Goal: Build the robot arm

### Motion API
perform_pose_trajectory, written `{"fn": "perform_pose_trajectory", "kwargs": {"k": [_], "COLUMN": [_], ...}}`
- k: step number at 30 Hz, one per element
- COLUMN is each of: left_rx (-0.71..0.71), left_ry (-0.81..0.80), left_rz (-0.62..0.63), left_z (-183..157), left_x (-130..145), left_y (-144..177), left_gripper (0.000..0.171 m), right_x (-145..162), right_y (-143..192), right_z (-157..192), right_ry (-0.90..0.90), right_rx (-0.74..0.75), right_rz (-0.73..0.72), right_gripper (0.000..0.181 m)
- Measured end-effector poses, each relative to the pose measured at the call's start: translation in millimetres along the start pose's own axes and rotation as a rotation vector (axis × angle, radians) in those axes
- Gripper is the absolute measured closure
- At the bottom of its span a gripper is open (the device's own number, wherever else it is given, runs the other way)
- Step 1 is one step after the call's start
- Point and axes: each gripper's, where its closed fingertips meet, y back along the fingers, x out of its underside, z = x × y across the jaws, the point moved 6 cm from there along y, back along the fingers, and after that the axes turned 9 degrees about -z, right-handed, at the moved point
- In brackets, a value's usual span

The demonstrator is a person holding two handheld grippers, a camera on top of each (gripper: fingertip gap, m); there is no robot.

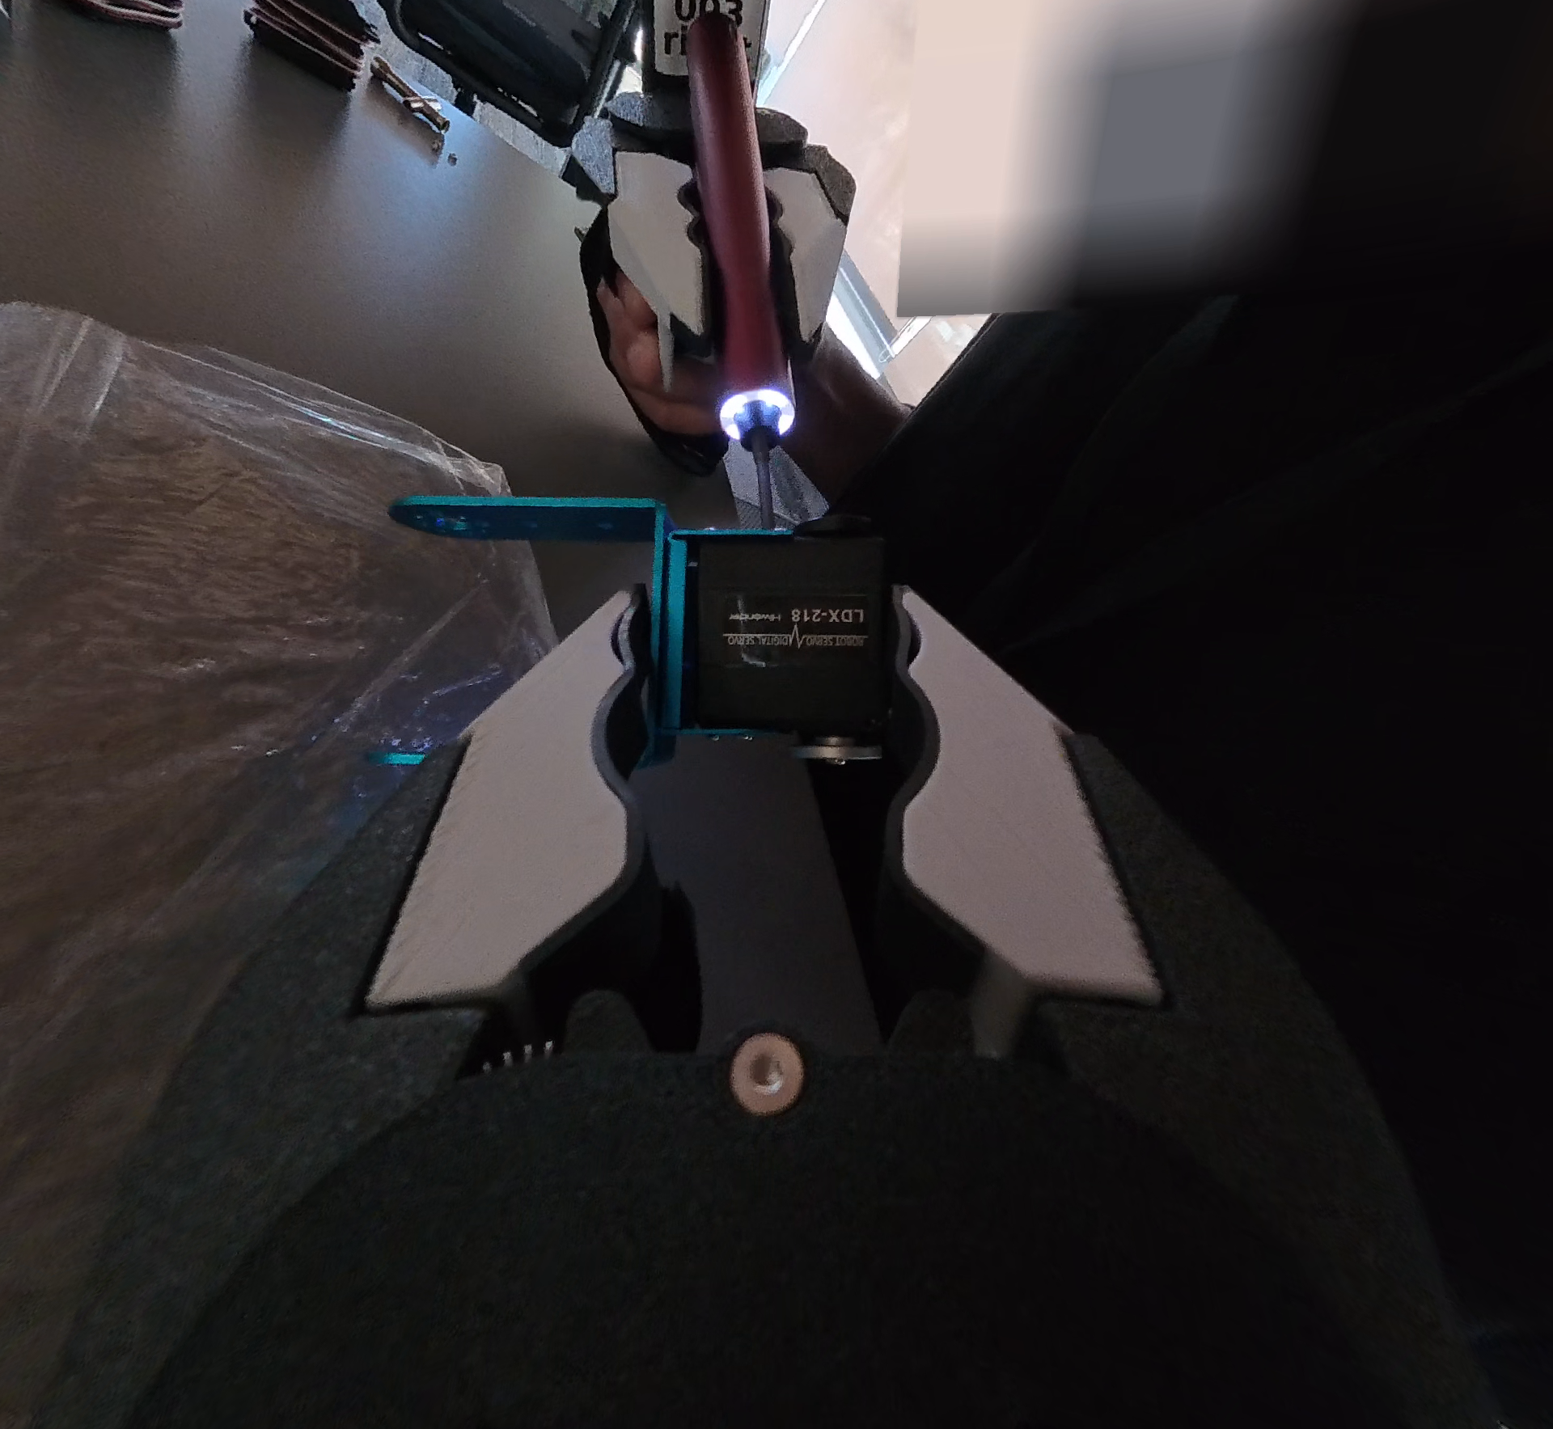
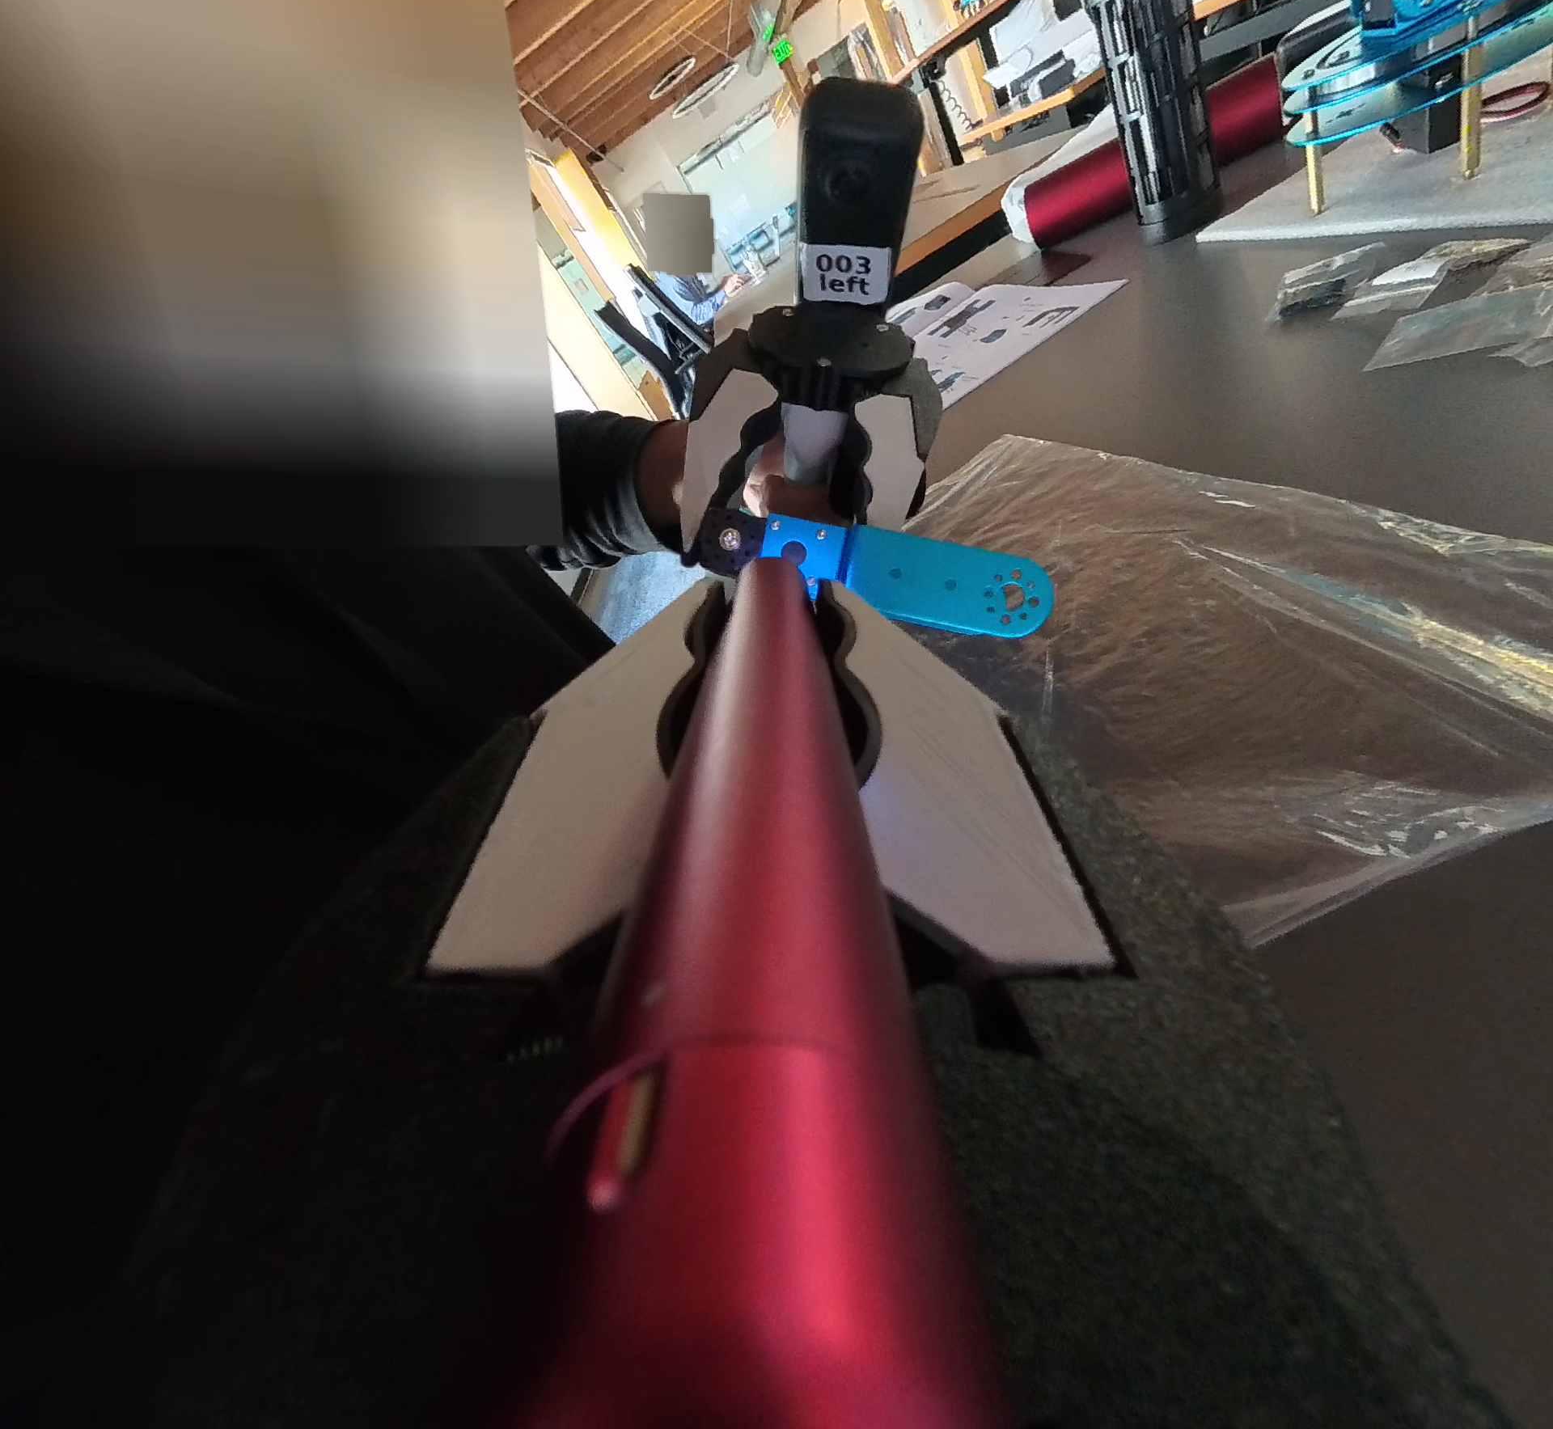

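My left gripper is shut on a black servo with a blue metal bracket fixed to its side, held above the table. My right gripper is shut on a red electric screwdriver. In the left wrist view the screwdriver has its light ring lit and its bit comes down onto the servo's top edge. In the right wrist view the screwdriver's tip meets the bracket, with the left gripper facing me behind it.
A crinkled clear plastic bag lies beside the work, also in the right wrist view. Stacks of servos sit far off on the grey table. A blue robot assembly, a black cylinder, a paper sheet and parts bags are behind.
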Motion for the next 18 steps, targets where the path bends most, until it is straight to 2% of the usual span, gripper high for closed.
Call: {"fn": "perform_pose_trajectory", "kwargs": {"k": [18], "left_rx": [0.002], "left_ry": [-0.010], "left_rz": [0.007], "left_z": [-4.0], "left_x": [-2.2], "left_y": [-0.4], "left_gripper": [0.117], "right_x": [-0.5], "right_y": [0.9], "right_z": [2.2], "right_ry": [0.001], "right_rx": [-0.021], "right_rz": [-0.002], "right_gripper": [0.159]}}
